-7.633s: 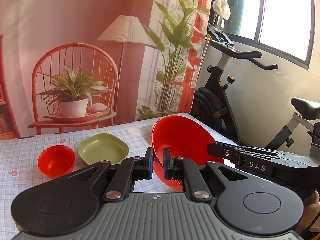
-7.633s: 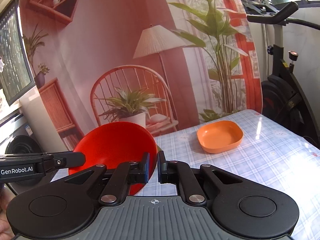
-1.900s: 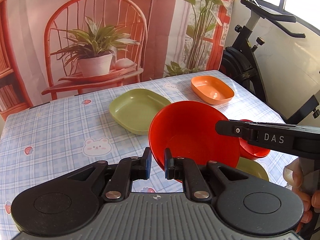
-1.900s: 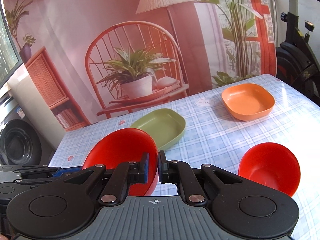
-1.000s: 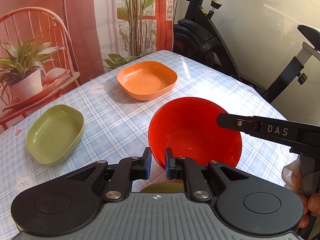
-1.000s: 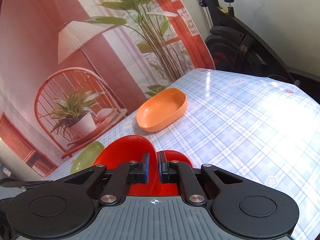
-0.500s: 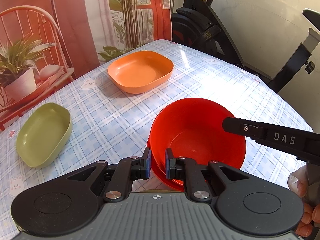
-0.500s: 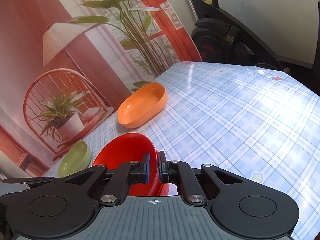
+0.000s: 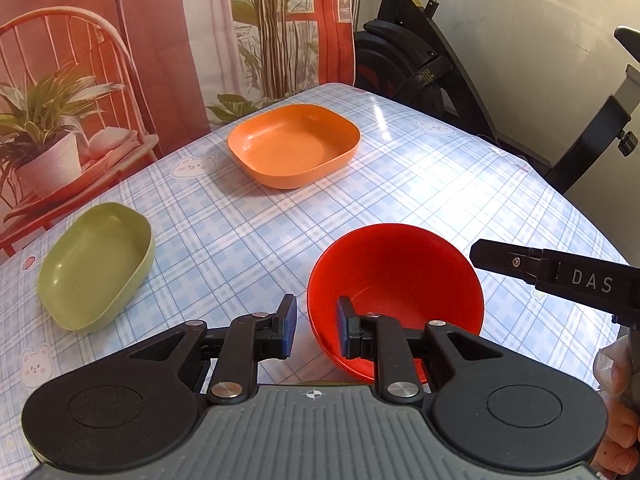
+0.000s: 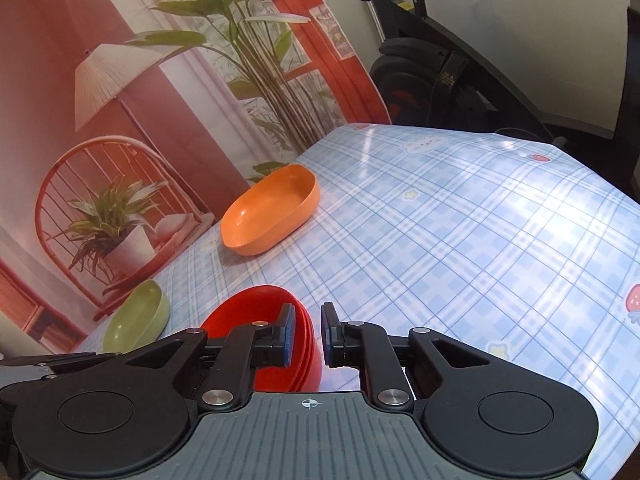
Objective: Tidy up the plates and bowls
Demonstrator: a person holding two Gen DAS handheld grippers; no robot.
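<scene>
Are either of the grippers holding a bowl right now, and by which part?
Neither. Both have just been opening: the left gripper straddles the red bowl's near rim without pressing, and the right gripper stands beside it.

On the desk (image 9: 420, 184): one orange dish (image 9: 294, 146), one green dish (image 9: 94, 266), and a nested stack of red bowls (image 10: 280, 340), at least three by their rims.
</scene>
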